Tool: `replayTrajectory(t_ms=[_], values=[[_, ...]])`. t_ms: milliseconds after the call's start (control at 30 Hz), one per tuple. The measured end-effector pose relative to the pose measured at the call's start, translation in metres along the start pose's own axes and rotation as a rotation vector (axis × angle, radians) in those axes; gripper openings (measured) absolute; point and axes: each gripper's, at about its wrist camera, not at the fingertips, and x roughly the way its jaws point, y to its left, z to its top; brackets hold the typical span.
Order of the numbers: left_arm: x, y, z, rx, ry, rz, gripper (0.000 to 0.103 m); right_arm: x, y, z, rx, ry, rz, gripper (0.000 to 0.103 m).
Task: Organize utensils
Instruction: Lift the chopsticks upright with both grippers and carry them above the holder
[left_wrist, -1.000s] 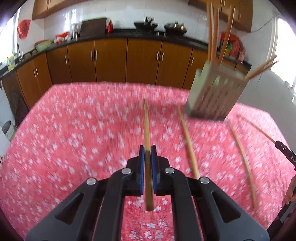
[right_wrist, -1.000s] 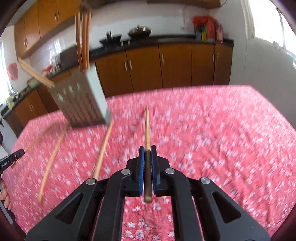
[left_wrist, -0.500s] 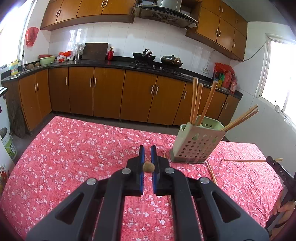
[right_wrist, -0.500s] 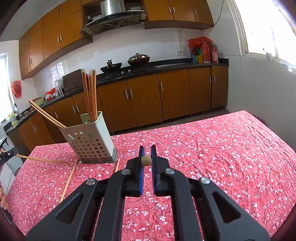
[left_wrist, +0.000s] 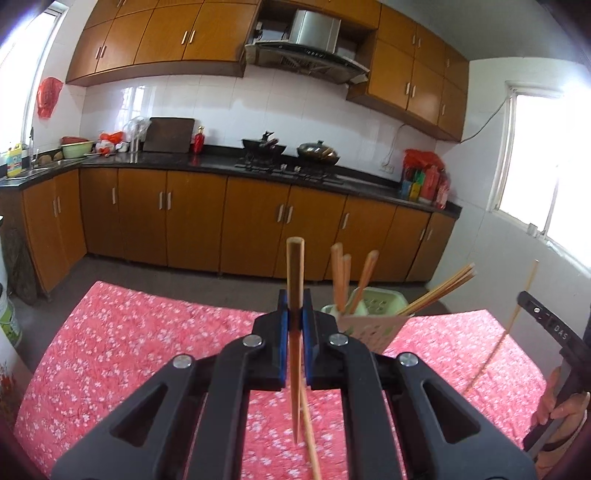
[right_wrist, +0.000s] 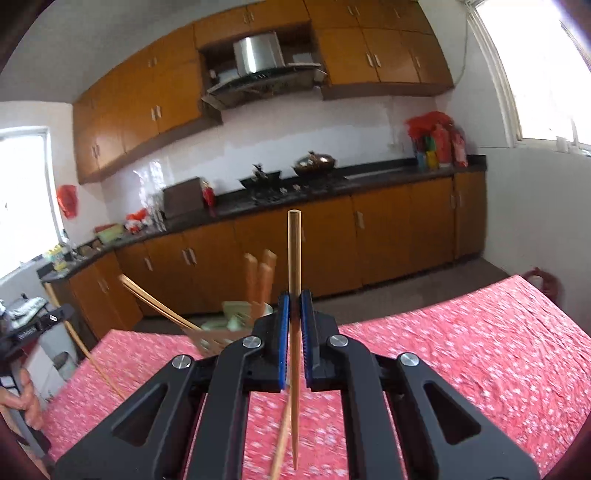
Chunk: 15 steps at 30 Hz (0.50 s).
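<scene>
My left gripper (left_wrist: 294, 314) is shut on a wooden chopstick (left_wrist: 295, 266) that stands upright between its blue pads, above the table. My right gripper (right_wrist: 294, 314) is shut on another upright chopstick (right_wrist: 294, 254). A pale green perforated utensil holder (left_wrist: 369, 321) with several chopsticks standing in it sits just right of the left gripper; in the right wrist view the holder (right_wrist: 225, 325) is just left of the right gripper. The right gripper and its chopstick (left_wrist: 517, 314) show at the right edge of the left wrist view. The left gripper's chopstick (right_wrist: 81, 343) shows at the left edge of the right wrist view.
The table has a red flowered cloth (left_wrist: 129, 339). A loose chopstick (left_wrist: 310, 435) lies on it below the left gripper, and one loose chopstick (right_wrist: 280, 443) shows below the right gripper. Brown kitchen cabinets (left_wrist: 192, 218) and a counter stand behind the table.
Both grippers have lifted off the table and tilted up, so each held chopstick now stands upright instead of pointing forward. Both views now look across the kitchen rather than down.
</scene>
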Motion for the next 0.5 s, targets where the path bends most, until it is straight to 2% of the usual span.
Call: replayTrajectory(t_ms=[267,500], values=[[-0.002,-0.040,0.033,0.006,-0.084,-0.086,0.008,0.001,0.034,0.031,0.003,-0.097,0.108,0.007],[0.008,-0.074,0.078,0.015,-0.215,-0.088,0.008,0.023,0.052,0.061,0.011,-0.219,0.088,0.007]])
